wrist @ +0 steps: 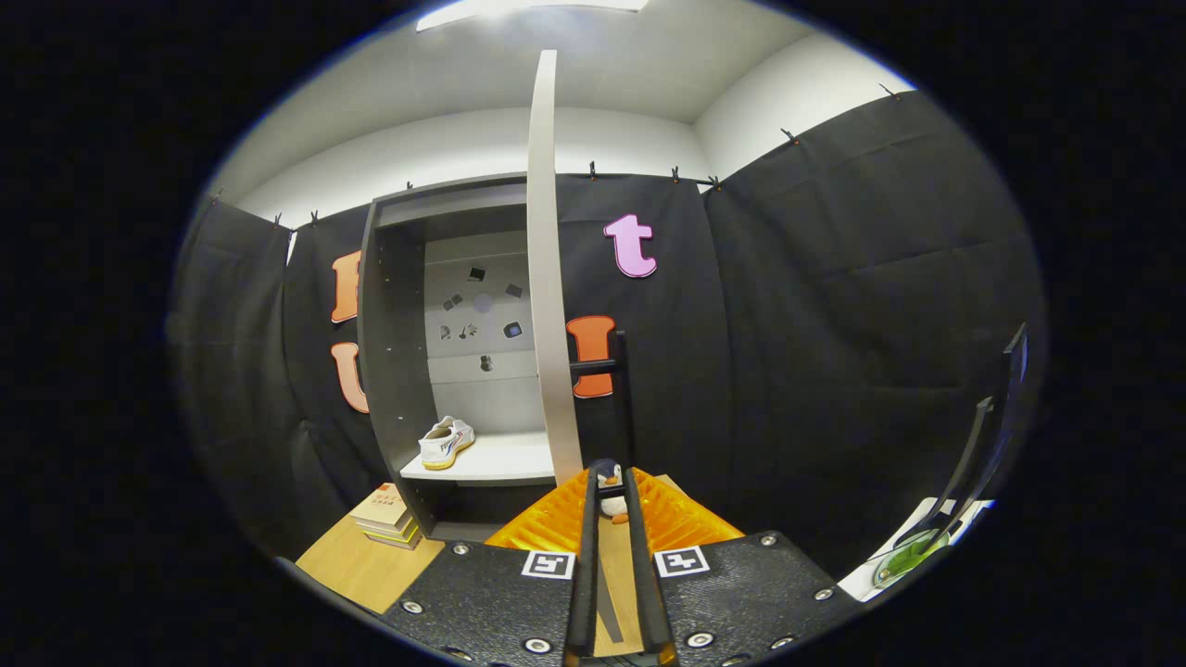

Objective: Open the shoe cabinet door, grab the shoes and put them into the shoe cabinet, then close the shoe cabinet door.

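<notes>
The shoe cabinet (pixel 394 371) stands open against the booth wall beyond my fingers. Its pale door (pixel 548 296) is swung out towards me and shows edge-on, with a dark handle (pixel 607 371) on its right side. A white shoe (pixel 447 442) with a yellowish sole lies on the left part of the white shelf (pixel 500 460) inside. My gripper (pixel 611 477) is low in front of the door's bottom edge; its fingers stand almost together with only a narrow slit, and nothing is gripped.
A small penguin figure (pixel 610 500) shows through the slit just beyond the fingertips. A stack of books (pixel 389 519) lies on the wooden table (pixel 361 570) by the cabinet's lower left corner. At the right stand a dark rack (pixel 982 445) and a green thing (pixel 913 551).
</notes>
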Available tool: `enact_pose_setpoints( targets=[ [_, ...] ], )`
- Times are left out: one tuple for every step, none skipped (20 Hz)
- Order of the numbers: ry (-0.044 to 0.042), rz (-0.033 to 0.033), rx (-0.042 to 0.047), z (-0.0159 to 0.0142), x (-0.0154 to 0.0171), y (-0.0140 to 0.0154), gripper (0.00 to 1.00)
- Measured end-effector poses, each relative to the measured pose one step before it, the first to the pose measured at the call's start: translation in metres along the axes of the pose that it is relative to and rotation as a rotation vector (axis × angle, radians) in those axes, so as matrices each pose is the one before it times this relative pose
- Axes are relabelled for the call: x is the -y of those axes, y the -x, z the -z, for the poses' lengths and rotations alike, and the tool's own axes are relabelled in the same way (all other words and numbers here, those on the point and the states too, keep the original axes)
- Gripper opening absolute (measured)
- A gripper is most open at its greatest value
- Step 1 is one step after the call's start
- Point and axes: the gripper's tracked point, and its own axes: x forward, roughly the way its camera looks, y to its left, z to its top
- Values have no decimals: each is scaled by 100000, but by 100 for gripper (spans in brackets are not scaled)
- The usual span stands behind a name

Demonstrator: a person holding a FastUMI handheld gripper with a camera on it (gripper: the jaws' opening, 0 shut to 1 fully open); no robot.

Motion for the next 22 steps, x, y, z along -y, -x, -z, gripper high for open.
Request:
enact_pose_setpoints(
  targets=[
    [403,1460,375,-65,-60,322,18],
    [828,1261,555,-116,-348,302,18],
    [846,1108,274,-137,-462,388,18],
    [503,940,189,-265,-532,344,18],
    [500,1036,495,-339,-706,358,18],
    [539,917,347,-150,-675,302,18],
    [263,419,-2,-10,-901,325,18],
    [134,123,124,-69,-1004,293,18],
    [319,-35,376,7,-1024,185,21],
    [327,469,-476,342,-980,-52,23],
    [-251,-226,-1003,364,-1086,107,29],
    [-529,-496,-1095,401,-1542,-303,36],
    [-305,-196,-1046,587,-1246,-157,44],
    [-261,345,-1093,698,-864,-223,56],
    [-362,-215,-1058,661,-1014,-268,68],
    [-334,-422,-1601,873,-1197,-191,74],
    [-251,-826,-2431,1227,-1172,-314,79],
    [156,-548,-2562,1157,-1034,-297,85],
    [544,-460,-2441,1113,-856,-442,86],
    [463,-910,-2162,1022,-913,-641,86],
    [766,-1093,-2299,1043,-754,-589,85],
    [654,-748,-1961,1034,-411,-553,85]
  ],
)
